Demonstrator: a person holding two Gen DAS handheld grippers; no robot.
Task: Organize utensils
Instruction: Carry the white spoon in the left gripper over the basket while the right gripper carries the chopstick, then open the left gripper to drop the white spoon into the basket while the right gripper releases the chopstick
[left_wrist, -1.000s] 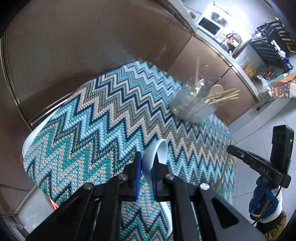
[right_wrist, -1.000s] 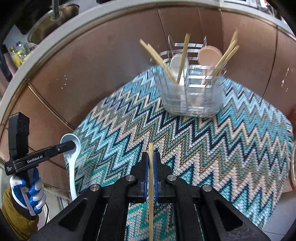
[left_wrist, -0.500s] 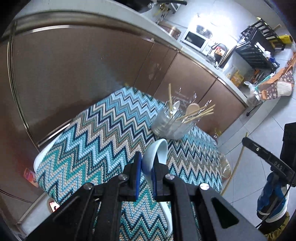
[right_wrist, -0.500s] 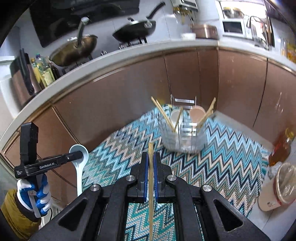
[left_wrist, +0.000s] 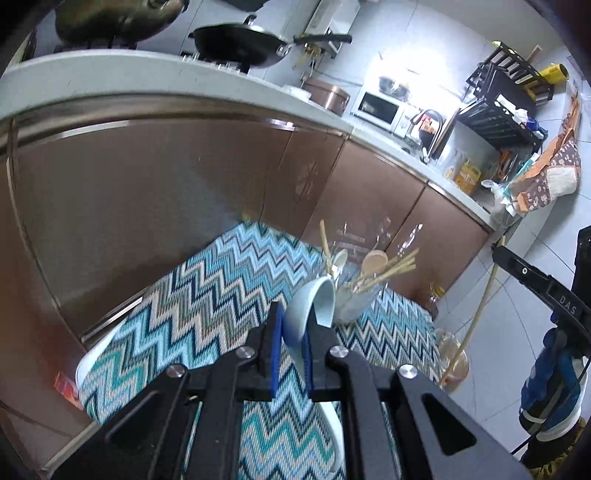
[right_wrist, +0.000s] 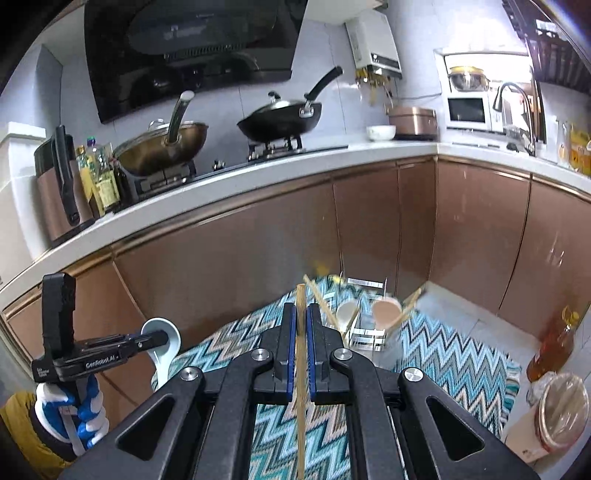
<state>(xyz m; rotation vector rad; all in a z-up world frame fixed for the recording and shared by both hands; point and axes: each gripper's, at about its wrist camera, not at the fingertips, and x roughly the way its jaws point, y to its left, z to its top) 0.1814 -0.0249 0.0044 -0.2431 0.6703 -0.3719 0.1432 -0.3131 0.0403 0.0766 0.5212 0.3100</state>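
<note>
My left gripper (left_wrist: 293, 328) is shut on a white ceramic spoon (left_wrist: 314, 302), bowl forward, held high above the zigzag-patterned table (left_wrist: 207, 310). My right gripper (right_wrist: 301, 321) is shut on a single wooden chopstick (right_wrist: 301, 387), which runs upright between its pads. A clear utensil holder (right_wrist: 365, 328) stands at the table's far side with chopsticks, a white spoon and a wooden spoon inside; it also shows in the left wrist view (left_wrist: 354, 295). In the right wrist view the left gripper (right_wrist: 162, 336) and the spoon (right_wrist: 162, 350) appear at lower left, in a gloved hand (right_wrist: 81, 410).
Brown cabinet fronts (right_wrist: 229, 258) and a white counter (right_wrist: 258, 166) with two pans rise just behind the table. An oil bottle (right_wrist: 554, 343) and a lidded jar (right_wrist: 561, 410) stand on the floor to the right. A microwave (right_wrist: 467, 110) and tap sit at the far corner.
Both grippers have risen well above the table and tilted up, each keeping its utensil. The table and holder now look smaller and lower, and the counter and stove have come into view.
</note>
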